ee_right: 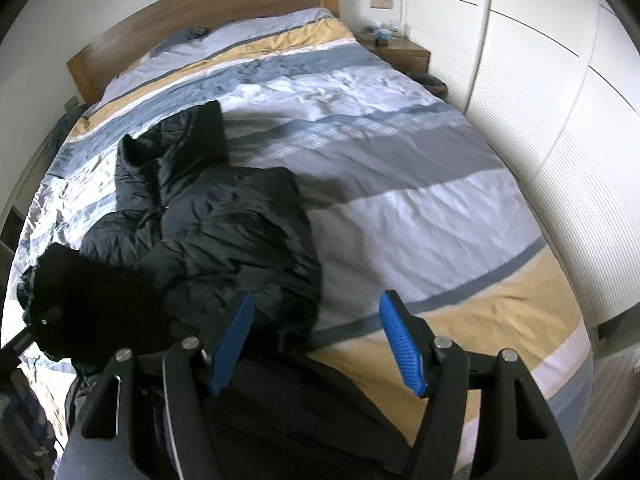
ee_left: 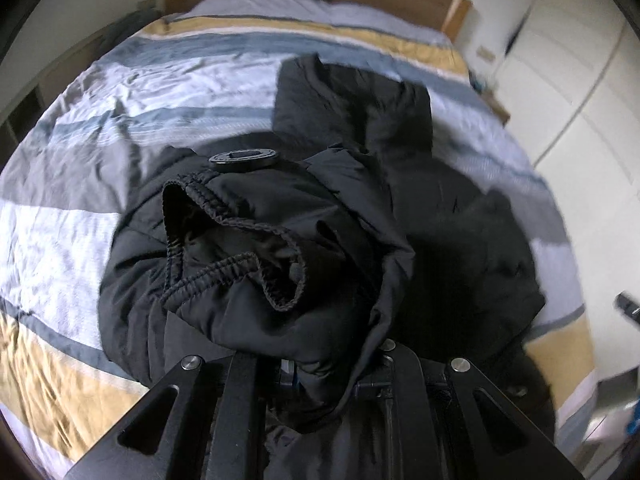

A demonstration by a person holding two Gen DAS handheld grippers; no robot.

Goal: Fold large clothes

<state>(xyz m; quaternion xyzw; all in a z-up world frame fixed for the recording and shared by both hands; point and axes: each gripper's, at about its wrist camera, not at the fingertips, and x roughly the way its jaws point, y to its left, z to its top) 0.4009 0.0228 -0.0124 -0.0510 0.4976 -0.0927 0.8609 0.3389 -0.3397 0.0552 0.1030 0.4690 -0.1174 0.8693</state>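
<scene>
One black jacket (ee_right: 224,220) lies crumpled on the left half of the bed (ee_right: 400,184), nearer the foot than the headboard (ee_right: 192,4). The bed wears a single striped cover in grey, white, blue and tan bands.

The left claw (ee_left: 320,372) is pinched nearly shut on a fold of the jacket (ee_left: 460,248), and one sleeve (ee_left: 280,240) is bunched up just ahead of it. The sleeve's elastic cuff (ee_left: 224,236) gapes toward the camera, showing dark lining inside. One round black disc (ee_left: 243,160) sits on the fabric just beyond the cuff.

The right claw (ee_right: 318,344) stands about half open with nothing between its two blue pads (ee_right: 400,344). It hovers over the near edge of the jacket and the tan stripe of the cover.

At the far right of the bed stands one wooden nightstand (ee_right: 404,54) with a few small items on top, too blurred to count or name. A white wardrobe (ee_right: 540,80) runs along the right side.
</scene>
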